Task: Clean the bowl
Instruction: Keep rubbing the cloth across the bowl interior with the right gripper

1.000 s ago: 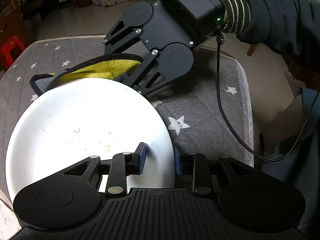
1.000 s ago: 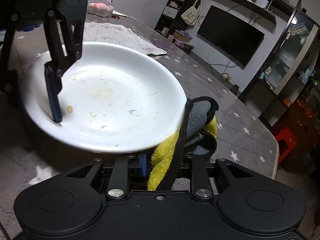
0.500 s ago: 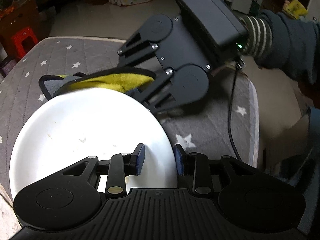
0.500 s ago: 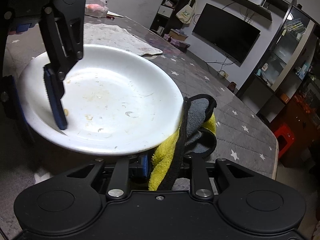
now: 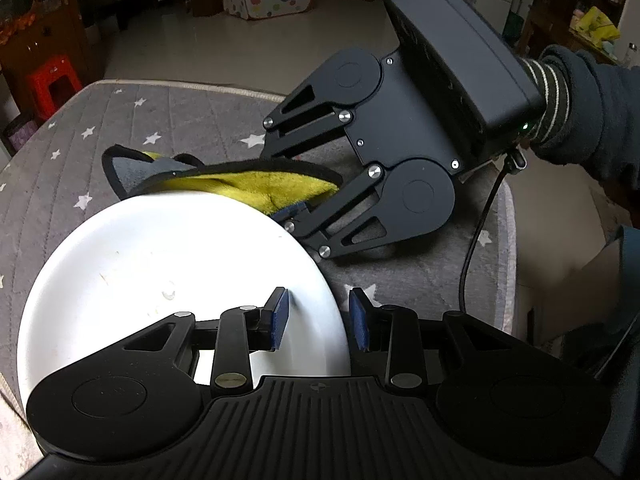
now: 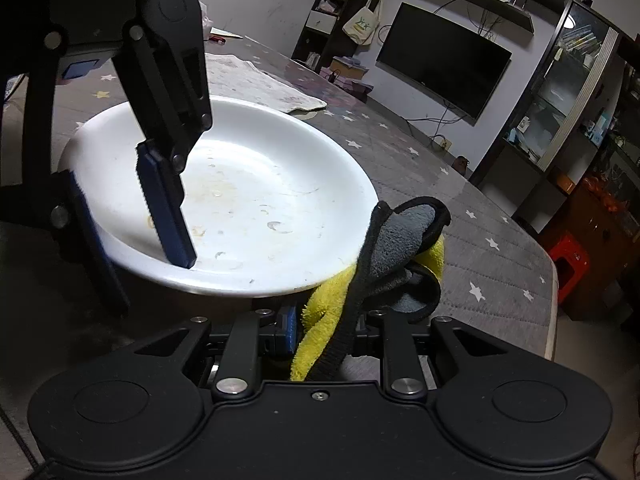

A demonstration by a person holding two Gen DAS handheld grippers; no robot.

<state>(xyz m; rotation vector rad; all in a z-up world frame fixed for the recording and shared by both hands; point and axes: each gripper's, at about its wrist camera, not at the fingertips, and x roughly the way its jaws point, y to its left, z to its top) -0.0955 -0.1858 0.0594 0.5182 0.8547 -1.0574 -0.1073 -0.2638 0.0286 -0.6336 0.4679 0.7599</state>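
A shallow white bowl [image 5: 176, 272] with dried food specks rests on the grey star-patterned table cover; it also shows in the right wrist view [image 6: 256, 196]. My left gripper [image 5: 318, 320] is shut on the bowl's near rim, one blue pad inside and one outside. My right gripper [image 6: 326, 330] is shut on a yellow and grey cloth [image 6: 384, 260], held against the bowl's far edge. The cloth [image 5: 248, 186] lies just behind the bowl in the left wrist view, with the right gripper [image 5: 304, 216] beside it.
The table cover [image 5: 192, 120] ends at a rounded edge at the right [image 5: 508, 240]. A pale crumpled cloth [image 6: 256, 80] lies on the table behind the bowl. A red stool [image 5: 52, 84] stands on the floor. A cable [image 5: 476, 240] hangs from the right gripper.
The right gripper with the cloth has moved back from the bowl's rim and lifted slightly. The left gripper keeps its hold on the bowl, which has shifted a little.
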